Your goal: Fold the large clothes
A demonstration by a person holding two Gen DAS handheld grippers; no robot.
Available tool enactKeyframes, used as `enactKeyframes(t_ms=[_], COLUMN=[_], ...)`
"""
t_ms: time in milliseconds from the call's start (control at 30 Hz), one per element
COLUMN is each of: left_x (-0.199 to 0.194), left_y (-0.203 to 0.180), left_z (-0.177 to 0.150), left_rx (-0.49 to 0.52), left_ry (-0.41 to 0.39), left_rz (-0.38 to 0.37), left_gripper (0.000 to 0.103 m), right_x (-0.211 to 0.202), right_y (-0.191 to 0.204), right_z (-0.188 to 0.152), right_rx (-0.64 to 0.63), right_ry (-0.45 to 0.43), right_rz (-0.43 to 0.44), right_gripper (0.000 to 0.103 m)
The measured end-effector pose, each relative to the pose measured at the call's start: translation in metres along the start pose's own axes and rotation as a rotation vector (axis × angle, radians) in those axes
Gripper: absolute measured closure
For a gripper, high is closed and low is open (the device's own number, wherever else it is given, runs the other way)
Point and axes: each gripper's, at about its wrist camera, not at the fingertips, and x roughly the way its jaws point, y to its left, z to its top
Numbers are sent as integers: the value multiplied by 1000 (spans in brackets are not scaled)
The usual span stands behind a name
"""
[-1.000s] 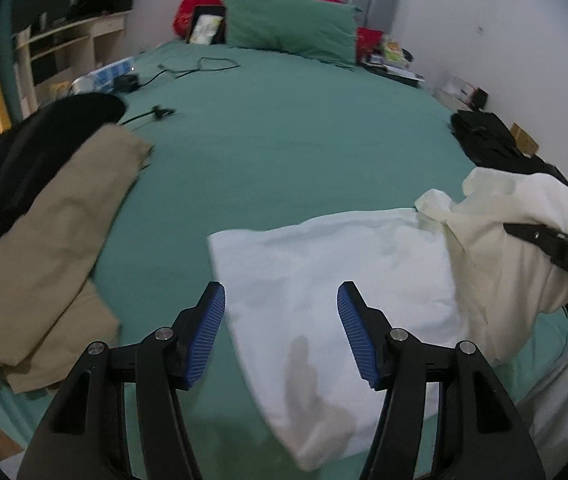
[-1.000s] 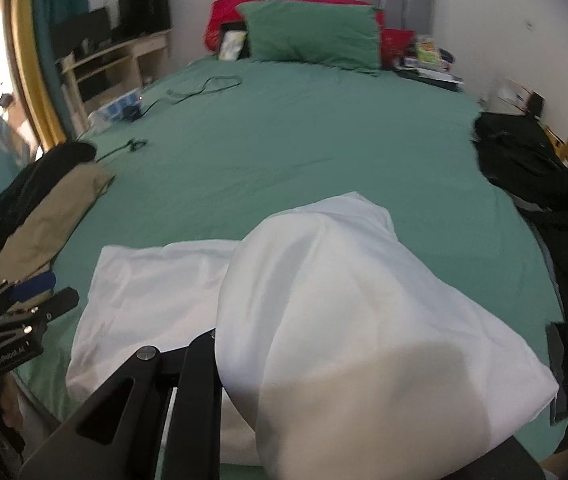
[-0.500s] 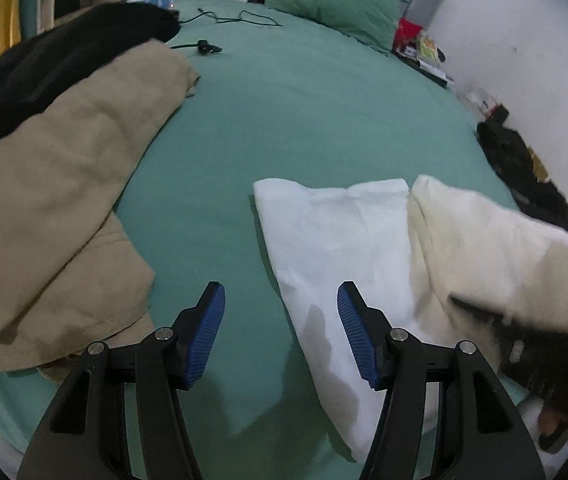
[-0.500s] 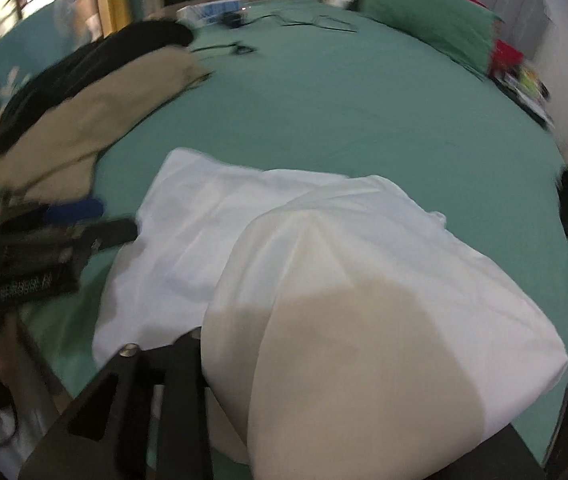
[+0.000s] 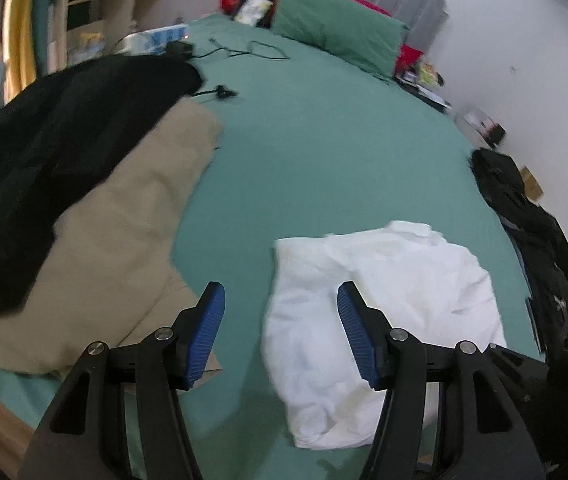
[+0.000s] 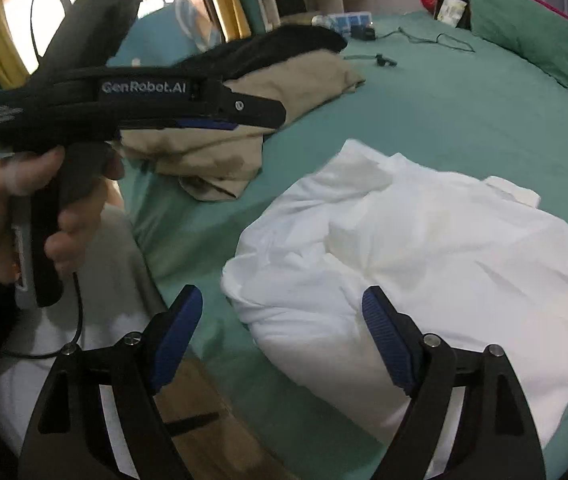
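A white garment (image 5: 380, 300) lies bunched and roughly folded on the green bed near its front edge; it also shows in the right wrist view (image 6: 424, 264). My left gripper (image 5: 280, 332) is open and empty, held above the garment's left edge. My right gripper (image 6: 284, 340) is open and empty, above the garment's near edge. The left gripper's body (image 6: 132, 100) shows in the right wrist view, held in a hand at the left.
A tan garment (image 5: 116, 240) with a black one (image 5: 52, 160) on it lies at the bed's left. Dark clothes (image 5: 524, 216) lie at the right edge. A green pillow (image 5: 336, 36), cables (image 5: 244, 48) and a tablet sit at the head. Shelves stand far left.
My right gripper has let go of the white garment, which now lies bunched on the bed, and has opened. Both grippers have shifted left.
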Motion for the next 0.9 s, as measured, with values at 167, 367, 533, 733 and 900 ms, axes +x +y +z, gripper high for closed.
enactKeyframes(t_ms=[167,367,533,733,900], left_x=[34,87,85,91,84], left_y=[-46,-53,-47,-28,-14], left_z=[-6,-31,-36,-23,-12], left_rx=[83,65,61,12,-49], left_ry=[113,232,167,163,124], left_rz=[-107,-87,-77,38,68], left_gripper=[41,41,98,70,60], right_x=[-46,-103,-107,-79,-44], right_y=[-25,-93,-150,-164,-168], right_z=[-15,-50,-84,-85,-75], right_rx=[80,315,544,582,491], right_ry=[-101,-236,-256,-214,-124], right_rz=[-36,-168,-256,-238,-288], right_gripper=[21,21,21,21,21])
